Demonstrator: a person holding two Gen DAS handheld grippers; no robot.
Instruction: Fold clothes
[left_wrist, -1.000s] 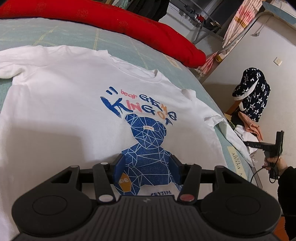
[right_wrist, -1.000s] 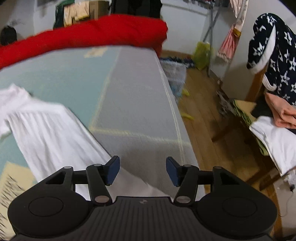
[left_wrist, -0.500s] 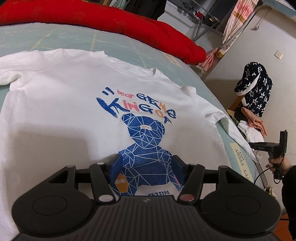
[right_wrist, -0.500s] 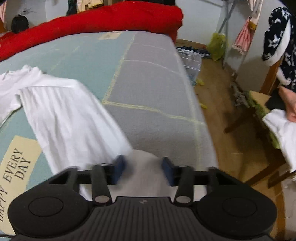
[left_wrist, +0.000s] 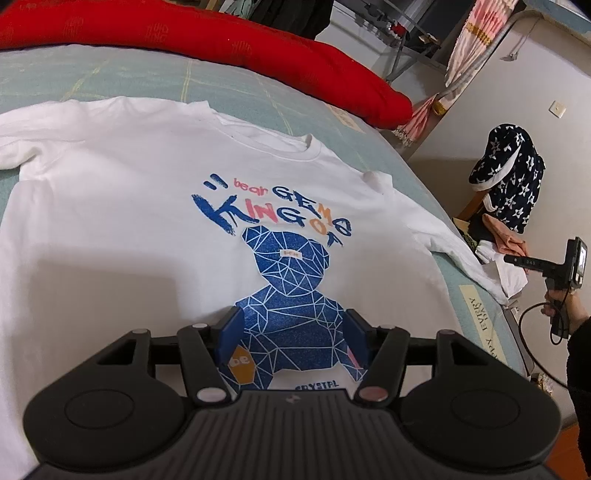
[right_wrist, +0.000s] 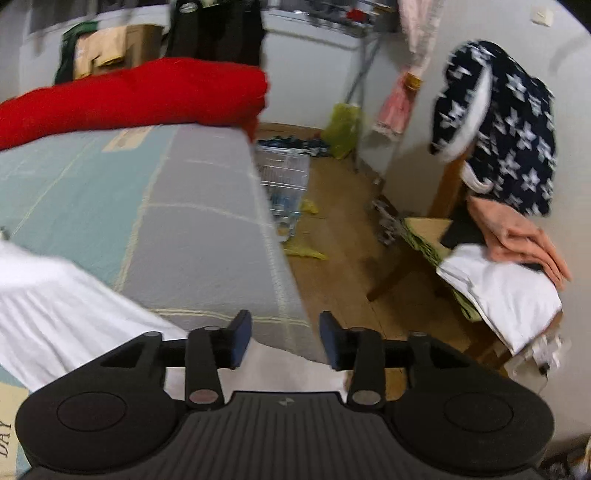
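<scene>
From my left camera I see the bed (left_wrist: 258, 92) only in part; its near edge is cut off by the gripper body. The white T-shirt (left_wrist: 110, 221) lies flat on it, front up, collar at the far side, and its hem is hidden under my left gripper (left_wrist: 291, 341). On the shirt I can read "bear GEM", "KING OF" and lower "CRYSTAL"; the small label on the blue bear print (left_wrist: 288, 266) is too small to read. The bed cover shows "EVERY" in this view and "DAY" in the right view.

The right view is blurred. It shows only one white sleeve (right_wrist: 55, 306) at the left, but also the chair (right_wrist: 424, 236) with folded clothes, which the left view shows small.

My left gripper's jaws are apart over the bear print, gripping nothing. My right gripper (right_wrist: 284, 339) has just been opening; its jaws are apart, no cloth between them.
</scene>
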